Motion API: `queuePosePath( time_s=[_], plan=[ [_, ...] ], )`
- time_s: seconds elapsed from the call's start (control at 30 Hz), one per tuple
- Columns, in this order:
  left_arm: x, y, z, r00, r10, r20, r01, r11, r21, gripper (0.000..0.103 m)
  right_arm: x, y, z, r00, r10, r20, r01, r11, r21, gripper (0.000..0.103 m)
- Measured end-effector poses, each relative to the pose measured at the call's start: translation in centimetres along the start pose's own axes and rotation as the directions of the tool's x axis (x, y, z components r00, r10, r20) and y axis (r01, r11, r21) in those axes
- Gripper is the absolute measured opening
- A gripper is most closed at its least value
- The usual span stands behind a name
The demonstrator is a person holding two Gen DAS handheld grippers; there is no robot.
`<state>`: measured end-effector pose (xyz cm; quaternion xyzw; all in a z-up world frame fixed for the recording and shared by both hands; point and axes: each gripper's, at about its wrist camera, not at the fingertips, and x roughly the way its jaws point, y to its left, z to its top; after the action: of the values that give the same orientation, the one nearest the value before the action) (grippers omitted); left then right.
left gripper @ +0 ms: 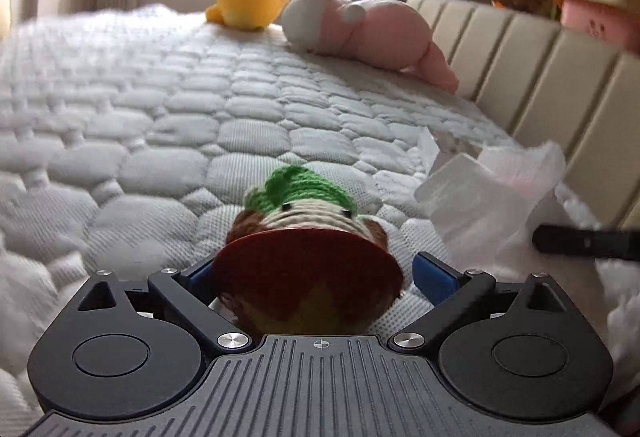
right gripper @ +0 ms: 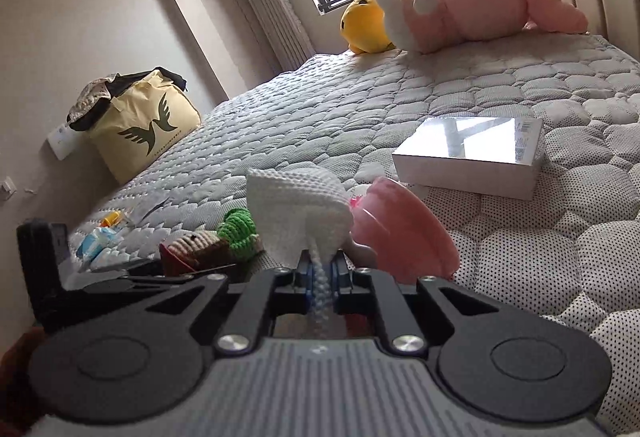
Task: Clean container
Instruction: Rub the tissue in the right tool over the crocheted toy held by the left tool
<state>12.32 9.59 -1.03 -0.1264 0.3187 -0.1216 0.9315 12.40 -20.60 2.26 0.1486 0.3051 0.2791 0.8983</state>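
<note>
No readable text on anything.

Two plush toys, one yellow [right gripper: 366, 23] and one pink [right gripper: 476, 7], one crocheted doll [left gripper: 308, 233], one flat box [right gripper: 468, 153].

Left claw [left gripper: 316, 277] straddles crochet doll [left gripper: 304, 237] on mattress [left gripper: 160, 109].

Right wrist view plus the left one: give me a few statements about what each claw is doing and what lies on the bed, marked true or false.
1. The right claw is shut on a white cloth. True.
2. The left claw is shut with nothing in it. False: it stands open around a crocheted doll.
3. A flat white box lies on the mattress. True.
4. The pink plush sits on the floor. False: it lies on the mattress near the window.
5. A yellow plush lies beside the pink plush. True.
</note>
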Motion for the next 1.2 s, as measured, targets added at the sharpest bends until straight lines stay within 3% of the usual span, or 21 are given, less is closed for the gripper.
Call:
queuePosePath(
  time_s=[0.07, 0.2, 0.27, 0.33, 0.37, 0.43, 0.5, 0.63, 0.67, 0.7, 0.8, 0.9, 1.03, 1.1, 1.2],
  plan=[
    [0.6, 1.2, 0.6, 1.0, -0.014, 0.026, 0.015, 0.998, -0.058, 0.082, -0.3, 0.3, 0.1, 1.0, 0.001, 0.007, -0.001, 1.0, -0.006, 0.011],
    [0.0, 1.9, 2.0, 0.998, 0.008, 0.058, -0.009, 1.0, 0.02, 0.082, -0.9, 0.8, 0.6, 1.0, -0.002, 0.029, 0.003, 1.0, -0.016, 0.011],
    [-1.0, 1.7, 2.4, 0.991, 0.076, 0.114, -0.09, 0.989, 0.12, 0.082, -1.3, 1.1, 1.1, 0.999, 0.009, 0.051, -0.007, 1.0, -0.021, 0.013],
    [-2.1, 1.4, 2.5, 0.975, 0.134, 0.179, -0.174, 0.956, 0.236, 0.082, -1.4, 1.7, 2.0, 0.997, 0.05, 0.056, -0.049, 0.999, -0.02, 0.013],
    [-2.4, 1.5, 2.5, 0.973, 0.134, 0.188, -0.183, 0.945, 0.272, 0.082, -1.3, 2.1, 2.6, 0.996, 0.075, 0.055, -0.074, 0.997, -0.019, 0.013],
    [-3.3, 1.5, 2.3, 0.982, 0.081, 0.17, -0.133, 0.937, 0.323, 0.082, -0.7, 3.5, 4.2, 0.989, 0.13, 0.067, -0.128, 0.991, -0.041, 0.013],
    [-3.4, 0.5, 1.6, 0.986, 0.042, 0.16, -0.103, 0.91, 0.401, 0.082, 0.1, 5.2, 6.1, 0.977, 0.195, 0.086, -0.189, 0.979, -0.073, 0.013],
    [-3.2, -3.2, -1.6, 0.985, 0.003, 0.171, -0.106, 0.796, 0.596, 0.084, 2.6, 8.0, 8.3, 0.918, 0.387, 0.085, -0.382, 0.922, -0.06, 0.013],
    [-3.1, -3.6, -2.2, 0.985, 0.001, 0.171, -0.106, 0.79, 0.604, 0.085, 3.6, 8.5, 8.3, 0.913, 0.403, 0.061, -0.4, 0.915, -0.054, 0.013],
    [-2.9, -4.0, -2.7, 0.985, -0.002, 0.172, -0.105, 0.786, 0.609, 0.087, 4.6, 9.0, 7.7, 0.928, 0.372, 0.026, -0.37, 0.926, -0.072, 0.013],
    [-2.8, -4.0, -2.9, 0.983, 0.015, 0.185, -0.121, 0.811, 0.573, 0.09, 6.7, 9.6, 4.9, 0.978, 0.204, -0.045, -0.209, 0.96, -0.187, 0.013],
    [-3.3, -3.3, -2.1, 0.983, 0.043, 0.181, -0.126, 0.869, 0.479, 0.093, 7.9, 8.2, 2.1, 0.994, 0.064, -0.09, -0.082, 0.975, -0.209, 0.013],
    [-4.5, -1.3, -1.0, 0.991, 0.078, 0.109, -0.104, 0.959, 0.262, 0.095, 8.1, 5.4, 0.2, 0.993, 0.01, -0.12, -0.027, 0.99, -0.139, 0.013],
    [-5.1, 0.1, -0.7, 0.996, 0.071, 0.061, -0.078, 0.989, 0.125, 0.098, 7.7, 4.5, 0.0, 0.994, 0.013, -0.106, -0.025, 0.993, -0.115, 0.013],
    [-5.6, 2.6, -0.6, 1.0, 0.014, -0.026, -0.016, 0.993, -0.114, 0.099, 6.5, 3.6, 0.2, 0.997, 0.038, -0.064, -0.044, 0.995, -0.084, 0.013]
  ],
)
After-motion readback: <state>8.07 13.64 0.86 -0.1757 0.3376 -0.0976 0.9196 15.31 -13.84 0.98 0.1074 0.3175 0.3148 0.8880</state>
